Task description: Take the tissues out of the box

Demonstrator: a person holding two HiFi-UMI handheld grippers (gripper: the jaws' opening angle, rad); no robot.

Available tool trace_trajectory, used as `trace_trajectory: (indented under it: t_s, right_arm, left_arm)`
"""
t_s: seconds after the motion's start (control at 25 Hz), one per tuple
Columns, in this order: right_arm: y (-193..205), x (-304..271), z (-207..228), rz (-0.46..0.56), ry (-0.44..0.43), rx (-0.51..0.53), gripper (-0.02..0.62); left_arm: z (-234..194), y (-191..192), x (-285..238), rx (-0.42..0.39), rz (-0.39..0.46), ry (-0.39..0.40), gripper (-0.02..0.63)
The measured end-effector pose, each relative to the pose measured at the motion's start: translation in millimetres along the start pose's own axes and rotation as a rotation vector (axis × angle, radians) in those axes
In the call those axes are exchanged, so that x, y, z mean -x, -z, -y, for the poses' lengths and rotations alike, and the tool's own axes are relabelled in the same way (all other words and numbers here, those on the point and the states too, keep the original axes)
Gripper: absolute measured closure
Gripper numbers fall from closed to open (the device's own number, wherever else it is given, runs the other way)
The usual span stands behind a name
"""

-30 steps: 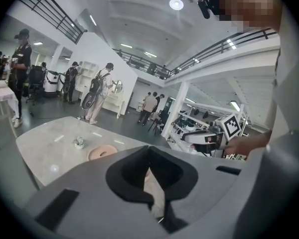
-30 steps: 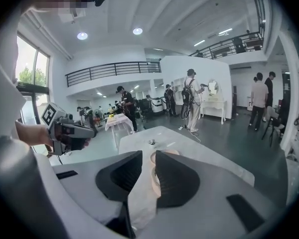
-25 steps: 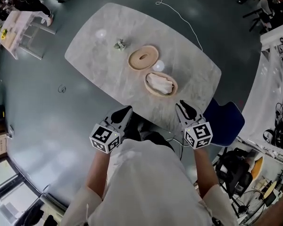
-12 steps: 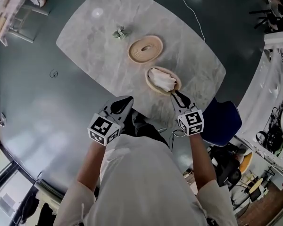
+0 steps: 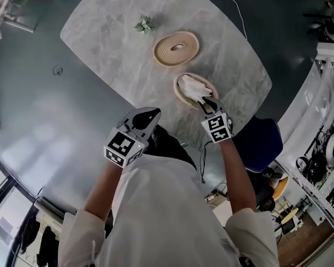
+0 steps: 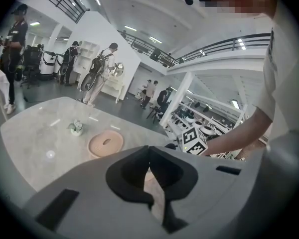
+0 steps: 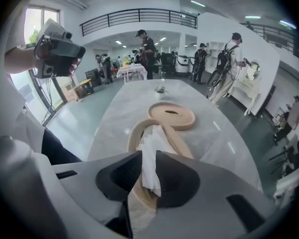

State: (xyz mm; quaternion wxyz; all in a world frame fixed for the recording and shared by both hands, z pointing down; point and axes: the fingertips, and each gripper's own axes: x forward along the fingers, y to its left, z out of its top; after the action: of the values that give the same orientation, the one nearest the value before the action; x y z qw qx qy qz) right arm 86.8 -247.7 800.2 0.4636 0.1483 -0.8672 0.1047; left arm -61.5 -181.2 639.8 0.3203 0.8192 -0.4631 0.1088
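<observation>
The left hand-held gripper hovers off the counter's near edge, over the person's lap, with its jaws closed together and nothing between them. Its left marker cube shows black-and-white square code patterns, not words. On the pale marble counter, a small potted plant stands toward the far edge. A round tan lid with a slot in its middle lies flat mid-counter. Just beside it, toward the near edge, sits the round tan tissue box, open, with crumpled white tissues inside. The right hand-held gripper reaches over the box's near rim, jaws narrow and pinching a tissue. Its right marker cube bears similar patterns.
</observation>
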Motion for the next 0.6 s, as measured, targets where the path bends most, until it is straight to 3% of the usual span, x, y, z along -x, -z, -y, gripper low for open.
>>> trace_trajectory:
  t_s: [0.24, 0.44, 0.6]
  right_arm:
    - [11.3, -31.6, 0.5, -0.091, -0.051, 0.069, 0.468]
    - [16.2, -55.7, -1.0, -0.168, -0.09, 0.177, 0.425]
    - [20.9, -72.0, -5.4, -0.229, -0.131, 0.257, 0.426]
  left_arm:
    - [-7.9, 7.4, -3.1, 0.033, -0.006, -0.011, 0.597]
    - [-14.1, 13.1, -0.2, 0.06, -0.007, -0.028, 0.597]
    - [-20.8, 19.1, 5.6, 0.076, -0.013, -0.047, 0.597]
